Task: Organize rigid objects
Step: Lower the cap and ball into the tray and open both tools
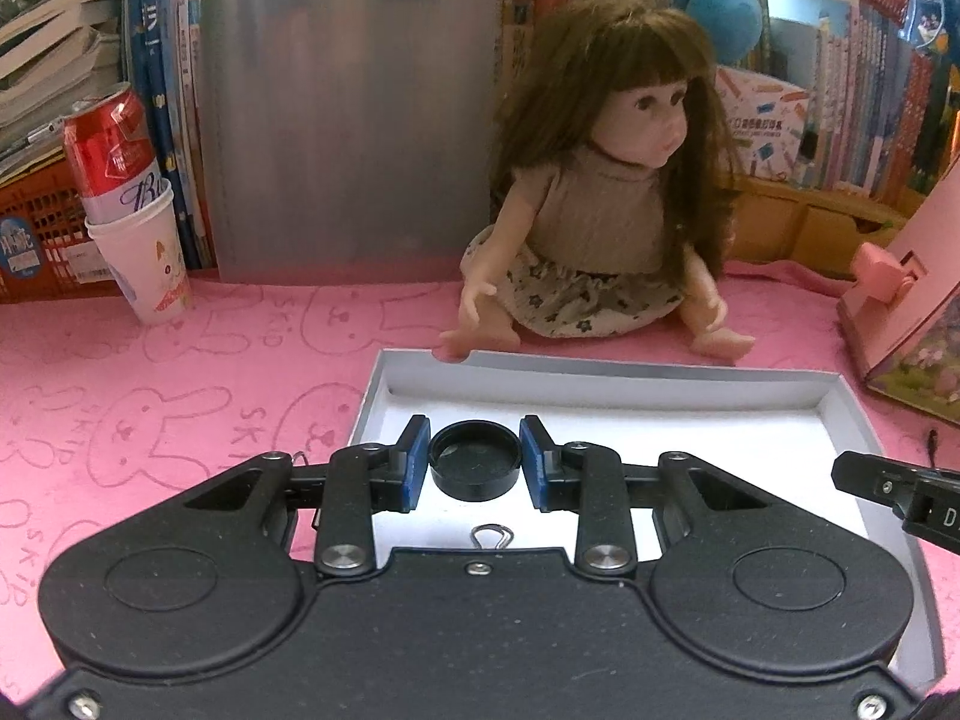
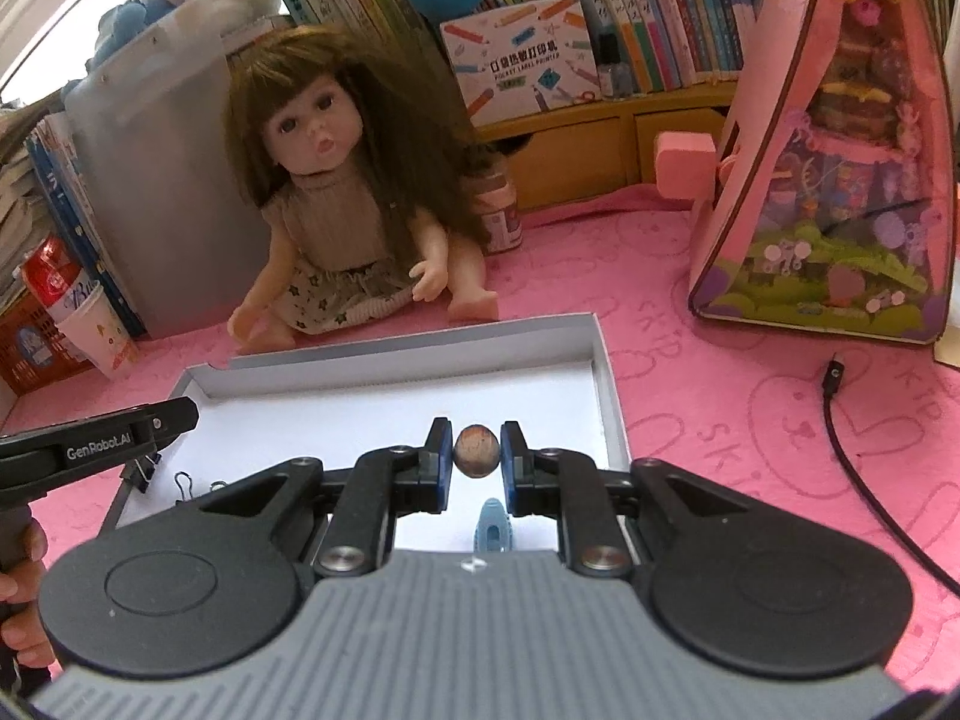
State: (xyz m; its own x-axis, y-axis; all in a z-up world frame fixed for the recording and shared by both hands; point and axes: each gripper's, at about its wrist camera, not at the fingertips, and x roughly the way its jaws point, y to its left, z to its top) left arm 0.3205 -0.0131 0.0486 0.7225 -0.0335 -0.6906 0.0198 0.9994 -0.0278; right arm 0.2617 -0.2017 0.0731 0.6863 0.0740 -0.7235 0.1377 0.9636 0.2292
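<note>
My left gripper (image 1: 474, 449) is shut on a black round cap (image 1: 474, 471), its blue pads pressing on both sides. It hangs over the left part of a shallow white box (image 1: 600, 367) on the pink cloth. A wire clip (image 1: 492, 537) lies in the box below it. In the right wrist view my right gripper (image 2: 476, 441) is shut on a small brown ball (image 2: 476, 453) above the same white box (image 2: 390, 360). A pale blue clip (image 2: 492, 527) lies under it, and black binder clips (image 2: 144, 473) sit at the box's left side.
A doll (image 1: 600, 192) sits just behind the box. A red can in a paper cup (image 1: 144, 252) stands at the back left by a grey plastic bin (image 1: 348, 120). A pink toy house (image 2: 840, 168) and a black cable (image 2: 840, 420) lie to the right. Books line the back.
</note>
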